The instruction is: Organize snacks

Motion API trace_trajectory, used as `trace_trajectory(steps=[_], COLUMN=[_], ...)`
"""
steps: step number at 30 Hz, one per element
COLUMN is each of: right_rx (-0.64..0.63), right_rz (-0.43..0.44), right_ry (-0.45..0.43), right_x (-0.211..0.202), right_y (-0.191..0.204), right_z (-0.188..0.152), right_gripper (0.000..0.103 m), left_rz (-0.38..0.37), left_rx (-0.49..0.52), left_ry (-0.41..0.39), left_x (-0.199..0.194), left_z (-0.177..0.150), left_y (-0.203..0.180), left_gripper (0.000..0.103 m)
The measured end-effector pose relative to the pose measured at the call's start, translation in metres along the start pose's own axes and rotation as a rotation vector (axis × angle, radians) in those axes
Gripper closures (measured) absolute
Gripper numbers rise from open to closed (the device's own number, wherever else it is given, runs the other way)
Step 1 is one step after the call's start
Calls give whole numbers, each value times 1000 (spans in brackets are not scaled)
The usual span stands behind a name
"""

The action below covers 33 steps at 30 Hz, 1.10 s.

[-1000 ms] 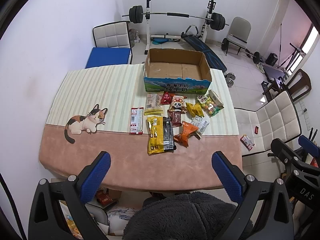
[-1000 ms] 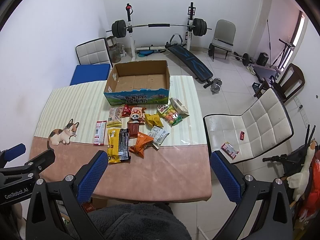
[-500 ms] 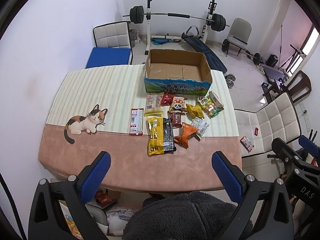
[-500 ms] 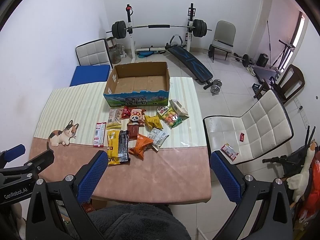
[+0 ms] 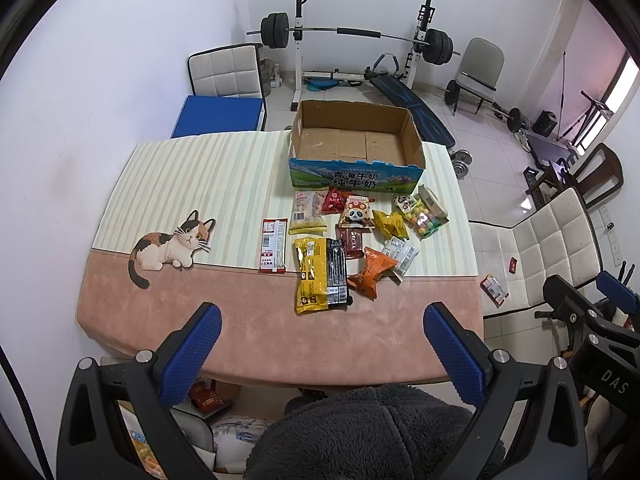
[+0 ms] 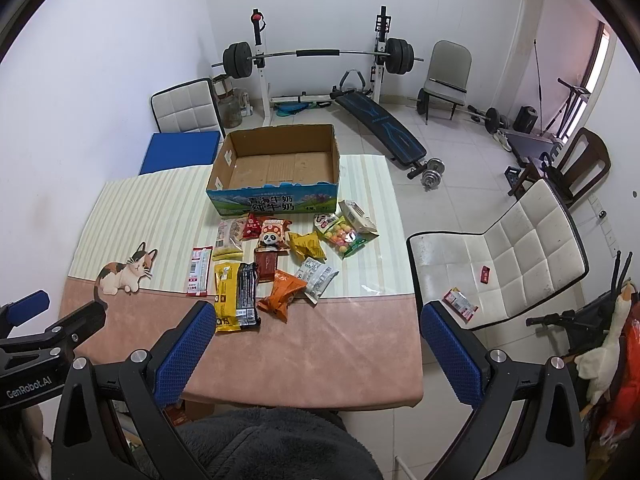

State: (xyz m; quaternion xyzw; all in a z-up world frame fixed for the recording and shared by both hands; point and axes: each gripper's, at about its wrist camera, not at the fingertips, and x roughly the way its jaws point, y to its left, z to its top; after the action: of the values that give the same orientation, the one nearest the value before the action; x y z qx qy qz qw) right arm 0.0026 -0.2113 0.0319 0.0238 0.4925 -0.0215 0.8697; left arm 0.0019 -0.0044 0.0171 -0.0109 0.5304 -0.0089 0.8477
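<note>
Both the left tool (image 5: pixel 322 354) and right tool (image 6: pixel 316 350) hang wide open and empty near the bench (image 5: pixel 248 332); snack packets (image 5: pixel 320 276) lie before the empty cardboard box (image 5: pixel 354 174).

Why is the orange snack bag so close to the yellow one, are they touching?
Apart. In the right wrist view, a strip of tablecloth shows between the orange snack bag and the yellow bag; a black packet lies between them.

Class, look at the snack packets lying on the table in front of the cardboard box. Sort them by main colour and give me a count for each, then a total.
Red or red-and-white packets: 3
Yellow: 3
Black: 1
Brown: 1
Orange: 1
White or clear: 3
Total: 12, none in the cardboard box.
</note>
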Motion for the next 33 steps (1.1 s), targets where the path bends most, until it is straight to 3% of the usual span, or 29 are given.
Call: trace_trajectory(steps=[12, 18, 23, 27, 31, 33], right_rx=[-5, 17, 73, 116, 163, 181], right_rz=[7, 40, 92, 125, 194, 189], right_ry=[-1, 30, 128, 247, 394, 449], right_x=[1, 27, 89, 165, 248, 288], right_y=[2, -8, -19, -23, -26, -28], right_z=[7, 2, 7, 8, -2, -8], right_gripper=[0, 0, 0, 0, 0, 0], left_rz=[-3, 11, 43, 92, 87, 77], left_rx=[1, -30, -61, -78, -95, -102], left_ry=[2, 23, 82, 165, 253, 298], left_x=[0, 25, 78, 140, 198, 234], left_z=[0, 7, 13, 19, 24, 25], left_y=[1, 6, 14, 24, 30, 32], left_gripper=[0, 0, 0, 0, 0, 0])
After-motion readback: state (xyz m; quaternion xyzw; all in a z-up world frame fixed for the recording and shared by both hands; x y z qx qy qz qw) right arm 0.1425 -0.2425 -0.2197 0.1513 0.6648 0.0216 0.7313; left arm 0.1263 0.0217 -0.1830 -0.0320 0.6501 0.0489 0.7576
